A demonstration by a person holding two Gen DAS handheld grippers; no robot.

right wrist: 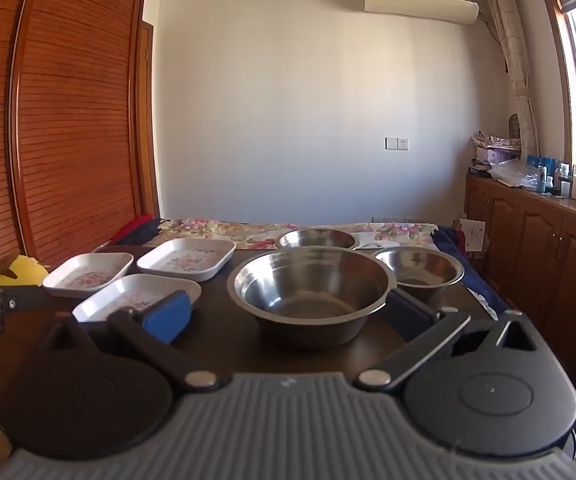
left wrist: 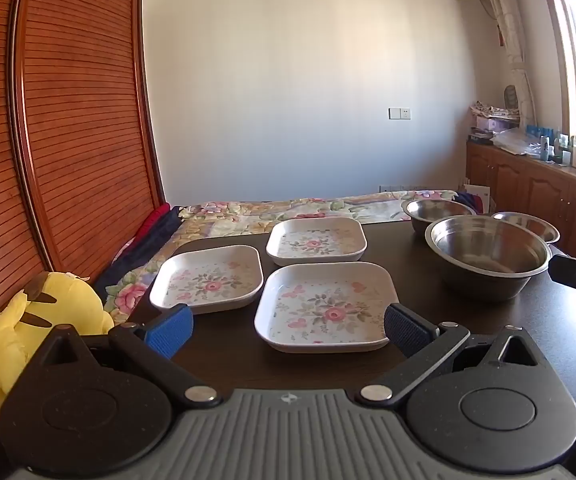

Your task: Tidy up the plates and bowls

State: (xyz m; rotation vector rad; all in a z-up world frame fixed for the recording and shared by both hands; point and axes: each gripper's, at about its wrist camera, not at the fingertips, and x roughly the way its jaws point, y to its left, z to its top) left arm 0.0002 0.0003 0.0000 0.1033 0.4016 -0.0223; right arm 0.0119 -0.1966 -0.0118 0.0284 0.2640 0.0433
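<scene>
On the dark counter (left wrist: 224, 360) the nearest plate (left wrist: 325, 307) lies straight ahead of the left gripper (left wrist: 286, 330), while the big bowl (right wrist: 309, 289) lies ahead of the right gripper (right wrist: 288, 314) (both jaws wide apart, holding nothing).

A dark worktop (left wrist: 427, 280) carries three square floral plates and three steel bowls. The nearest plate (left wrist: 325, 308) lies by the front, a second plate (left wrist: 208, 278) to its left, a third plate (left wrist: 315, 240) behind. On the right stand the large bowl (left wrist: 487, 258), a far bowl (left wrist: 437, 210) and a small bowl (left wrist: 527, 226), close together. All lie apart, none stacked.
</scene>
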